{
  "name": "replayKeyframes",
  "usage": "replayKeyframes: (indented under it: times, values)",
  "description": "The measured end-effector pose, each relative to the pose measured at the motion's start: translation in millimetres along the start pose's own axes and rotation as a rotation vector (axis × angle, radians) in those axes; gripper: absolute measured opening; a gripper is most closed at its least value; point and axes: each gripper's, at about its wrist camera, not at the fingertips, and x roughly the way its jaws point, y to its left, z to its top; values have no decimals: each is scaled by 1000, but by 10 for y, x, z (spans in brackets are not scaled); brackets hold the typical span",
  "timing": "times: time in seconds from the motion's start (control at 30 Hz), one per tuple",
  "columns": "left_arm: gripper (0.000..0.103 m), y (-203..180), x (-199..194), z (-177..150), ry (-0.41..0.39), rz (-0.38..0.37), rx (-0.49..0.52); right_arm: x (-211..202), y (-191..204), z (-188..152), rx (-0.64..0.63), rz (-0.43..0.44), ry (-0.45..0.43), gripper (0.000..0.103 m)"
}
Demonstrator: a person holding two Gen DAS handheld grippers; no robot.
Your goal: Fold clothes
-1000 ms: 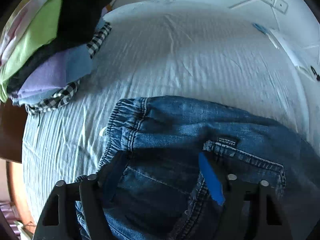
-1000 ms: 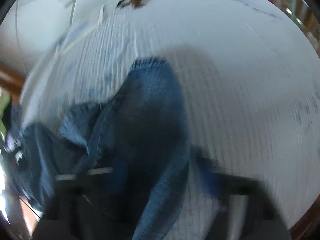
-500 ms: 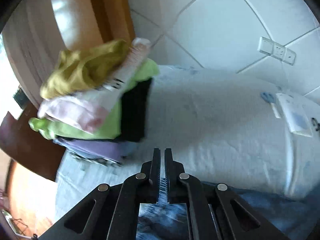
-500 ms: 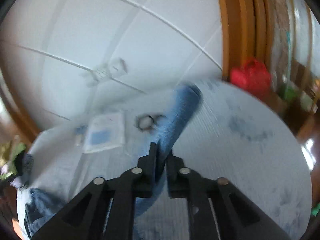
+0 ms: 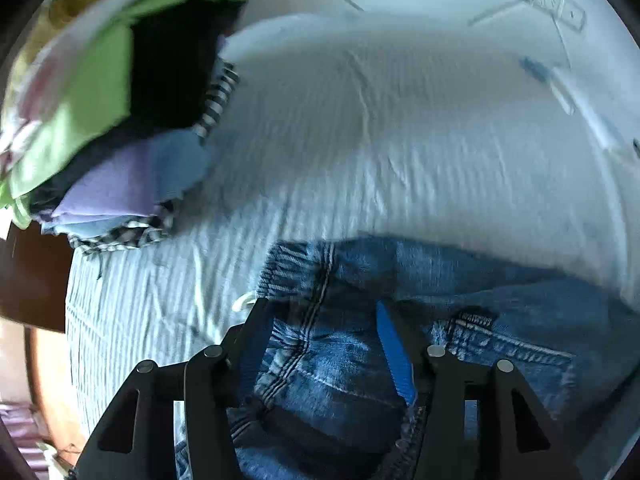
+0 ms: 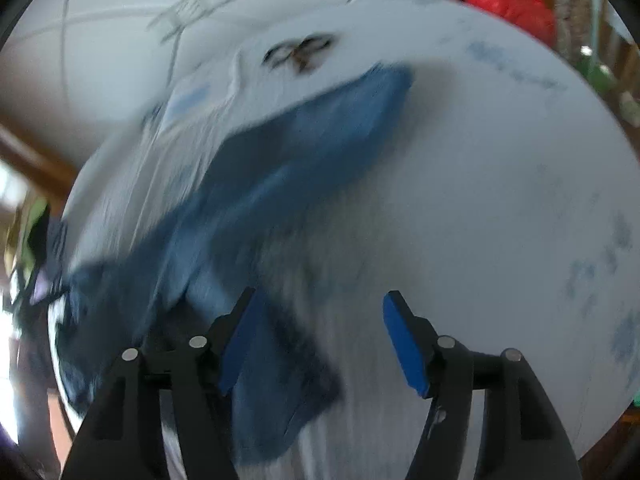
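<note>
Left wrist: my left gripper [image 5: 320,340] stands wide open, holding nothing, over the jeans [image 5: 360,360] at the waistband end, which lies between and under the fingers on the bed [image 5: 360,140]; a clothes pile [image 5: 100,120] sits far left.

Right wrist: my right gripper [image 6: 316,332] gapes empty too; a jeans leg [image 6: 280,184] stretches far-left, crossing under the left finger, laid out, I judge, for folding.
</note>
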Motion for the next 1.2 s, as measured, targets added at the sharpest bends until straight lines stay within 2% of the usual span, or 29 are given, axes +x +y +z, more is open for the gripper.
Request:
replayKeyframes:
  times: [0.03,0.07,0.13,0.27,0.3,0.33,0.37,0.4,0.47,0.53,0.63,0.67,0.73,0.8,0.87,0.93,1.0,1.03,1.07,1.13,1.2]
  values:
    - [55,-32,16,-5,-12,15,16,39,65,-56,-10,2,12,73]
    - [56,-52,20,-7,-17,30,24,78,139,-103,-21,1,22,89]
    - [55,-44,-67,-51,-31,32,18,157,289,-197,-43,1,42,103]
    - [55,60,-366,-250,-64,11,4,274,560,-270,-123,-30,42,102]
    - [55,116,-471,-322,-80,12,-2,311,631,-290,-154,-44,38,98]
    - [55,198,-581,-391,-93,18,-10,409,687,-311,-185,-75,55,73]
    - [56,303,-695,-459,-103,28,-20,517,740,-332,-216,-109,75,28]
    - [56,398,-777,-542,-112,37,-30,580,782,-362,-249,-140,85,14]
    - [56,549,-858,-759,-108,57,-57,587,895,-435,-341,-220,70,10]
    - [56,693,-904,-990,-91,77,-84,279,905,-460,-385,-283,-2,8]
    - [56,790,-838,-1258,-40,94,-100,-388,538,-378,-278,-326,-106,8]
    - [56,799,-811,-1350,-22,97,-101,-637,348,-355,-227,-375,-154,8]
    - [56,778,-764,-1477,0,85,-104,-1041,-37,-328,-155,-536,-222,8]
    - [56,736,-748,-1551,12,55,-111,-1315,-515,-322,-30,-535,-247,8]
    - [56,687,-749,-1608,18,24,-116,-1374,-753,-416,41,-448,-229,9]
    - [56,672,-778,-1644,10,4,-124,-1366,-883,-569,79,-342,-213,14]
    - [56,680,-780,-1663,10,-16,-140,-1231,-833,-746,64,-301,-182,34]
    - [57,695,-781,-1685,11,-23,-151,-1159,-801,-836,54,-282,-166,55]
    - [57,717,-782,-1714,12,-29,-162,-1067,-721,-936,30,-257,-155,69]
    - [58,773,-821,-1795,4,-29,-181,-900,-532,-1095,-37,-223,-134,76]
    - [60,820,-856,-1869,-13,-26,-192,-764,-326,-1196,-120,-211,-113,78]
